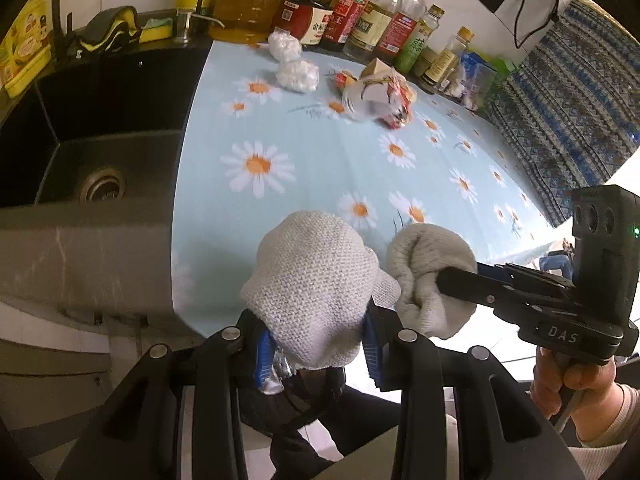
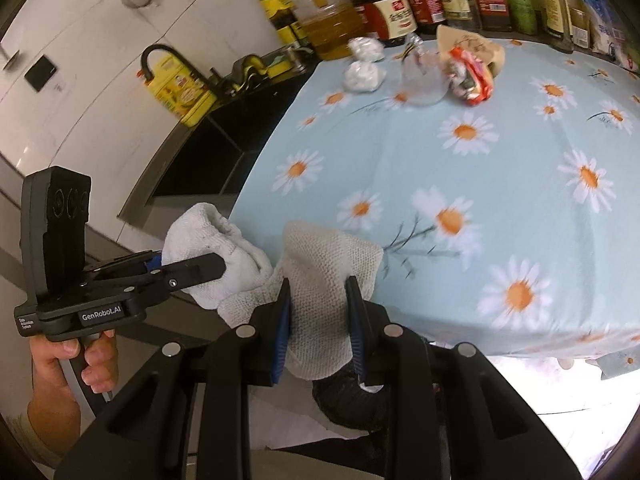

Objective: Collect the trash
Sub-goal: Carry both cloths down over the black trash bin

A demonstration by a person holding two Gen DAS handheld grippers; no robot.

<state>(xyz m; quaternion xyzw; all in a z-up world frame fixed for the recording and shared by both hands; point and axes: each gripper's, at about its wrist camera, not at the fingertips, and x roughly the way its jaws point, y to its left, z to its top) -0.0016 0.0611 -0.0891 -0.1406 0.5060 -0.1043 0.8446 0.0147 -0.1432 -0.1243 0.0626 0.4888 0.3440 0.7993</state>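
On the daisy-print tablecloth [image 1: 320, 152], far side, lie two crumpled white balls [image 1: 298, 74] [image 2: 362, 76], a red and white wrapper heap [image 1: 386, 98] [image 2: 472, 78] and a beige carton piece [image 2: 474, 46]. My left gripper [image 1: 316, 320] [image 2: 208, 264] is shut on a white knitted cloth [image 1: 312, 272] at the table's near edge. Beside it, my right gripper [image 2: 318, 292] [image 1: 448, 280] is shut on another white knitted cloth [image 2: 328, 272]. Black plastic [image 2: 352, 400] hangs under both; whether the jaws pinch it too is hidden.
A dark sink [image 1: 52, 120] lies left of the table, with a yellow tin [image 2: 180, 92], a faucet and sponges behind it. Several oil and sauce bottles [image 1: 360, 16] line the back wall. A blue patterned cloth [image 1: 568, 104] hangs at the right.
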